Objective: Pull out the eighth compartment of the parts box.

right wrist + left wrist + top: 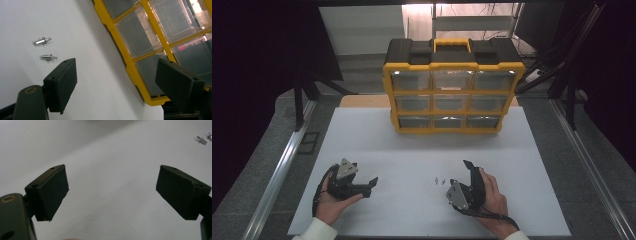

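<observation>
On the white table (412, 150), a person's left hand (329, 202) rests near the front edge holding the left gripper (371, 184), its two black jaws spread wide apart with nothing between them. In the left gripper view, that gripper (112, 192) looks across bare tabletop, its pads (53, 191) clear of any object, while two small metal pins (203, 138) lie far off at the upper right corner. Toward the middle of the table, the same two pins (440, 180) lie side by side, just beside the right gripper (472, 170) and well apart from the left one. The right hand (494, 197) holds its gripper tilted, and in the right gripper view its jaws likewise stand wide open and empty (116, 80), the pins (46, 48) lying on the table beyond the left-hand jaw, untouched. Behind, at the far side of the table, stands a yellow-and-black organizer case (452, 95) with nine clear drawers, all shut, its yellow frame (130, 65) showing between the right gripper's jaws.
</observation>
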